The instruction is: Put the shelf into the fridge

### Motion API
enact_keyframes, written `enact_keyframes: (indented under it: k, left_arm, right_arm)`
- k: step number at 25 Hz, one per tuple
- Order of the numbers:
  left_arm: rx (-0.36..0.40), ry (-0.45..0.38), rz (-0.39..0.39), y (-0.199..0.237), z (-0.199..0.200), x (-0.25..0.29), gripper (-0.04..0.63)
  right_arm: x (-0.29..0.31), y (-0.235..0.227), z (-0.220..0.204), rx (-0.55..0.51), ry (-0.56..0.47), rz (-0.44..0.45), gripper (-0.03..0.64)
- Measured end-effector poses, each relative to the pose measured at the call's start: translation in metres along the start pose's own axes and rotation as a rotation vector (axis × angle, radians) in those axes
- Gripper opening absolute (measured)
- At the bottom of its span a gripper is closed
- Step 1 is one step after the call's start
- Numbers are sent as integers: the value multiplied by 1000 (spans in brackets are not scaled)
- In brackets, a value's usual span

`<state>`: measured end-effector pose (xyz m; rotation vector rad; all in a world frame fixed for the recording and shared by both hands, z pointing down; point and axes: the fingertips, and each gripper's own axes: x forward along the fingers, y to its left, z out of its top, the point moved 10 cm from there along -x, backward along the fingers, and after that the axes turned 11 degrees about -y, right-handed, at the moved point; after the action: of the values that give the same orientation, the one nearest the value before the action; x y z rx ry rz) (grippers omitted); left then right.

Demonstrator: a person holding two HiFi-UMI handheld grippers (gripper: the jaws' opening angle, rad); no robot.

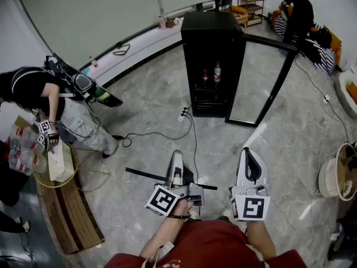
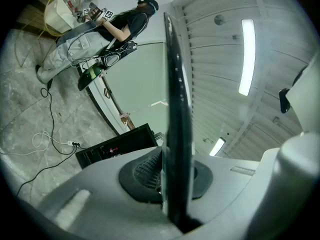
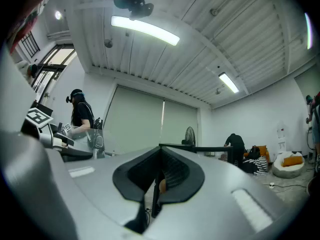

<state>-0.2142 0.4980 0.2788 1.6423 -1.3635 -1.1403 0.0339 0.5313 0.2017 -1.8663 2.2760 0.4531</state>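
The black fridge [image 1: 212, 54] stands ahead on the floor with its glass door [image 1: 261, 82] swung open to the right and bottles on an upper level. My left gripper [image 1: 177, 169] is shut on the shelf [image 1: 146, 175], a glass pane with a thin black edge, held low in front of me. In the left gripper view the shelf [image 2: 177, 99] rises edge-on from between the pads of my left gripper [image 2: 172, 176], and the fridge [image 2: 115, 146] lies beyond. My right gripper [image 1: 249, 154] is beside it, apart from the shelf. It [image 3: 159, 176] is shut with nothing held.
A power strip and cables [image 1: 181, 116] trail across the floor before the fridge. A person [image 1: 50, 99] stands at the left by a wooden board [image 1: 67, 205]. Another person [image 1: 298, 13] crouches at the back right. A round bin [image 1: 334, 177] sits at the right.
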Motion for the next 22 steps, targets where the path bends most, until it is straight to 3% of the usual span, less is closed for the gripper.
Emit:
enact_keyframes:
  k: [22]
  left_arm:
    - [-42,55,-5,41,50,-17,17]
  right_arm:
    - [-13,67,-4,4,38,-67,-2]
